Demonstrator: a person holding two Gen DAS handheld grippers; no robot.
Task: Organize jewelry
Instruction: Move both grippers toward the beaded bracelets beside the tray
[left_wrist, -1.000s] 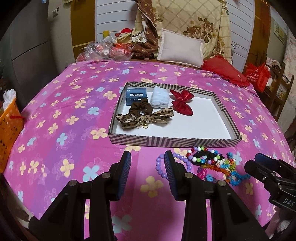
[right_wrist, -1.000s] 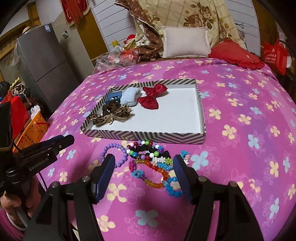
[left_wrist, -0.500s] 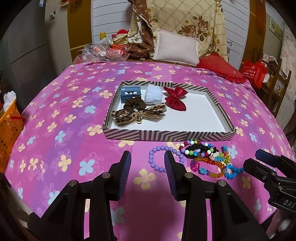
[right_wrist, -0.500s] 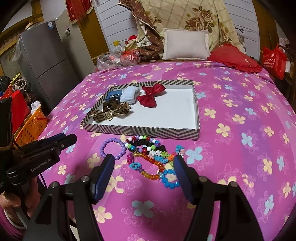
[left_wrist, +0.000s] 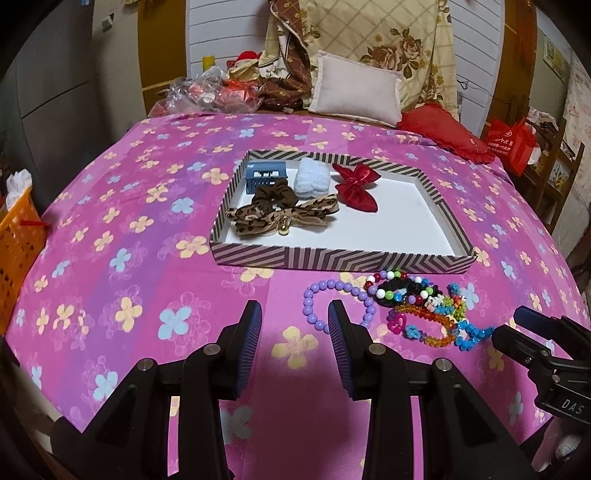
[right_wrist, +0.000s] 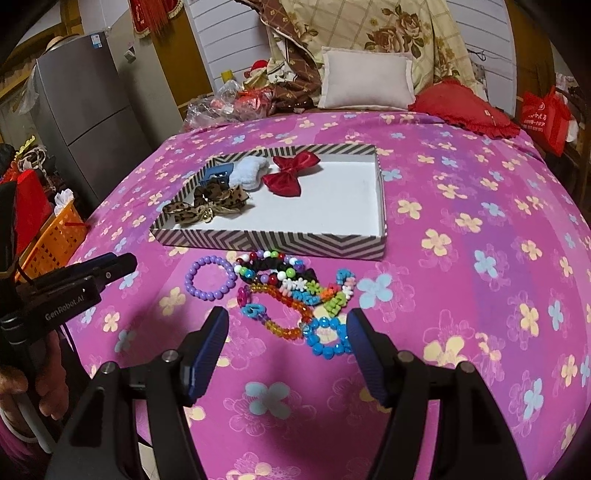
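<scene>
A striped shallow box (left_wrist: 340, 258) (right_wrist: 273, 242) lies on the pink flowered bedspread. In its left part are a blue clip (left_wrist: 266, 176), a brown scrunchie (left_wrist: 275, 195), a leopard bow (left_wrist: 280, 218), a pale blue fluffy piece (left_wrist: 311, 181) and a red bow (left_wrist: 356, 186) (right_wrist: 290, 171). In front of the box lie a purple bead bracelet (left_wrist: 314, 306) (right_wrist: 209, 277) and a pile of several colourful bead bracelets (left_wrist: 421, 310) (right_wrist: 295, 295). My left gripper (left_wrist: 294, 332) is open and empty, just left of the purple bracelet. My right gripper (right_wrist: 288, 343) is open and empty, just short of the pile.
An orange basket (left_wrist: 16, 254) (right_wrist: 55, 236) stands off the bed's left side. Pillows (left_wrist: 354, 90), a red cushion (right_wrist: 467, 109) and plastic bags (left_wrist: 207, 96) lie at the head of the bed. A red bag (left_wrist: 511, 144) is at the right.
Both grippers have drawn back toward the near edge of the bed, so the box and bracelets sit farther ahead. Both stay open and nothing on the bed has moved.
</scene>
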